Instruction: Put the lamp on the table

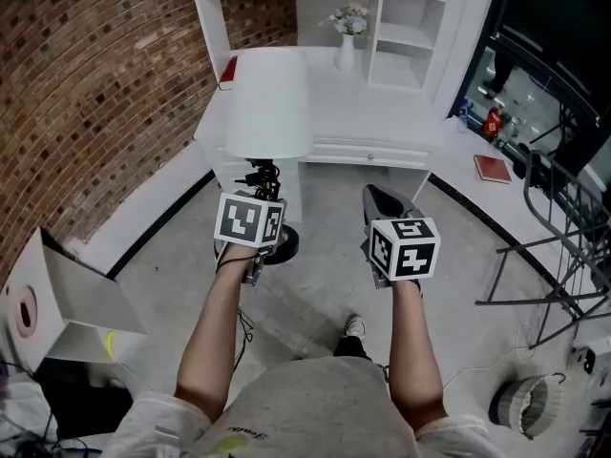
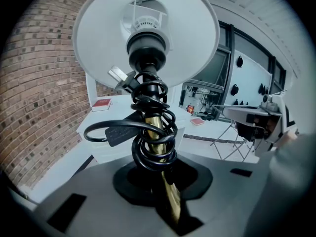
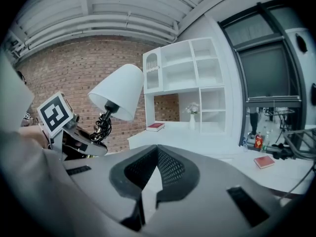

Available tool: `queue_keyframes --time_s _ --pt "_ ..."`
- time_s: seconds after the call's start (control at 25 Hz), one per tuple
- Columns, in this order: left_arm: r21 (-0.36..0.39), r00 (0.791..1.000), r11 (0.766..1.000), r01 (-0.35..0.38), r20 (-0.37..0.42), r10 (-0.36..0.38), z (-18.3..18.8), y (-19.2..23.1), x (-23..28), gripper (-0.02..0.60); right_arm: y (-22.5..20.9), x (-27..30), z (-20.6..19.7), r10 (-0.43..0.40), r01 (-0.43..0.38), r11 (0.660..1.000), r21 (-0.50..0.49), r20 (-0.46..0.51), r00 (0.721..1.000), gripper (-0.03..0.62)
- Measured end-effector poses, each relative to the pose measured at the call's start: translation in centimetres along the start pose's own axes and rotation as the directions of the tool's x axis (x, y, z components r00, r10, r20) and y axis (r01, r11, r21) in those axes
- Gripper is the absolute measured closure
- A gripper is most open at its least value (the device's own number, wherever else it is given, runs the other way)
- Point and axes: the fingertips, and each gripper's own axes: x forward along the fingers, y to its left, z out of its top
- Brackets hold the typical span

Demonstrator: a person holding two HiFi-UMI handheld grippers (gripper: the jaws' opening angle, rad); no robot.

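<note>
The lamp has a white shade (image 1: 267, 103), a brass stem (image 2: 171, 199) wound with black cord (image 2: 148, 132), and a round black base (image 1: 284, 246). My left gripper (image 1: 260, 198) is shut on the lower stem and holds the lamp in front of the white desk (image 1: 382, 113), its shade over the desk's left front edge. In the left gripper view the stem runs up between the jaws (image 2: 170, 181) to the shade (image 2: 98, 28). My right gripper (image 1: 382, 203) hangs to the right with its jaws shut on nothing (image 3: 157, 154). From there the lamp (image 3: 118, 90) leans right.
The desk carries a vase of flowers (image 1: 348, 36) and a red book (image 1: 227, 70), with shelves behind. A second red book (image 1: 493, 168) lies on the right counter. A brick wall (image 1: 86, 93) runs along the left. A cardboard box (image 1: 67, 303) and metal frames (image 1: 563, 237) flank me.
</note>
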Motion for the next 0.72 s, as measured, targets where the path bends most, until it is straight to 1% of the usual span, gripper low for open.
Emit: queue_keyframes --time_s 0.16,0.72 --pt "0.002 1.000 1.000 -0.020 -0.013 0.020 1.2 -0.5 1.6 0.518 -1.7 1.6 0.5 0.028 -0.028 1.000 -0.001 -0.002 1.000 0.591" --pt "-0.037 0.997 0.997 -0.073 -0.013 0.072 7.1 -2.5 7.6 0.518 -9.3 6.9 2.4 0.119 -0.119 0.993 -0.001 -0.015 0.993 0.591"
